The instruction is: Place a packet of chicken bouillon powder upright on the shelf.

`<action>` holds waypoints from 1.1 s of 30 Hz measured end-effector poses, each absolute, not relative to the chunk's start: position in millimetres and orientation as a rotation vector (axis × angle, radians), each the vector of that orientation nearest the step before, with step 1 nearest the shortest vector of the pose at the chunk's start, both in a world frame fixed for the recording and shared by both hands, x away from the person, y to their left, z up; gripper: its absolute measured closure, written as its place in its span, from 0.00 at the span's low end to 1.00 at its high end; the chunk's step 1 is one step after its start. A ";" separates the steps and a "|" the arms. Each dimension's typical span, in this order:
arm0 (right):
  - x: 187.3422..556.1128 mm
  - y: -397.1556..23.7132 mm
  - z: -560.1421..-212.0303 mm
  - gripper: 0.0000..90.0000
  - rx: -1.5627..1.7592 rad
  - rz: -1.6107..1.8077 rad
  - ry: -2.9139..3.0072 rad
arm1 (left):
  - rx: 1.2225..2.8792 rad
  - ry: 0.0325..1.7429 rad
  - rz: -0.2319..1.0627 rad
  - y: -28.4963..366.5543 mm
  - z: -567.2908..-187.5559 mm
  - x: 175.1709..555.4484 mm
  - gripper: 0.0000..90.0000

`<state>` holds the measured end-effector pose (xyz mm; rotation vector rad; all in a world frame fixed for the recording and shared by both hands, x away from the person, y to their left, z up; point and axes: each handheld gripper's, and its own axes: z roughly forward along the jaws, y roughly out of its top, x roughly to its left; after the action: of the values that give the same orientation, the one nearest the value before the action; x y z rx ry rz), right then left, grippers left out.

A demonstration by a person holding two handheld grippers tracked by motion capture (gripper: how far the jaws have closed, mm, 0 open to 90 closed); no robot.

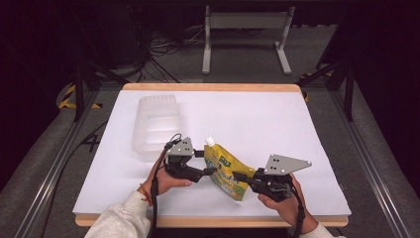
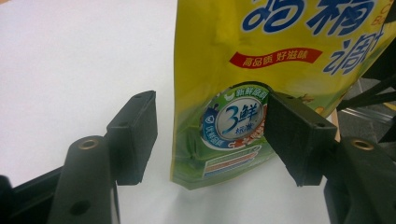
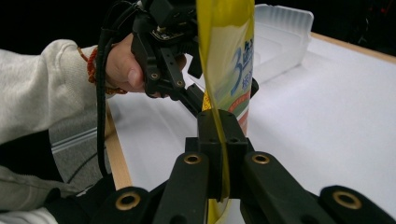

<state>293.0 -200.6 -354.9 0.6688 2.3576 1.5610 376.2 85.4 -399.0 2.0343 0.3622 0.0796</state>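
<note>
One camera looks down from above; two tool cameras sit close, sharing the yellow pouch (image 1: 227, 171).

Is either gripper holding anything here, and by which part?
Right gripper is shut on the yellow pouch's side edge. Left gripper is open around the pouch.

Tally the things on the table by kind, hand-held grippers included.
Yellow spouted refill pouch: 1
Translucent plastic container: 1
Hand-held grippers: 2, the left hand-held gripper open around the pouch, the right hand-held gripper clamped on its edge
Total: 4
</note>
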 end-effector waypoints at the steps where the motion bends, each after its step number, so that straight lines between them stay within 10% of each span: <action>1: 294.4 -200.0 -351.4 1.00 0.655 1.567 2.352 | 2.031 0.351 0.080 86.8 -397.5 375.1 0.43; 14: 319.1 -188.9 -327.7 1.00 0.642 1.556 2.287 | 2.008 0.396 0.271 105.6 -381.5 369.6 0.82; 33: 376.8 -124.2 -294.7 1.00 0.544 1.612 2.175 | 1.908 0.572 0.593 161.5 -344.0 385.9 0.91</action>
<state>376.8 -124.2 -294.7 0.5437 2.1753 1.6115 385.9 161.5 -344.0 1.9084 0.5722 0.5927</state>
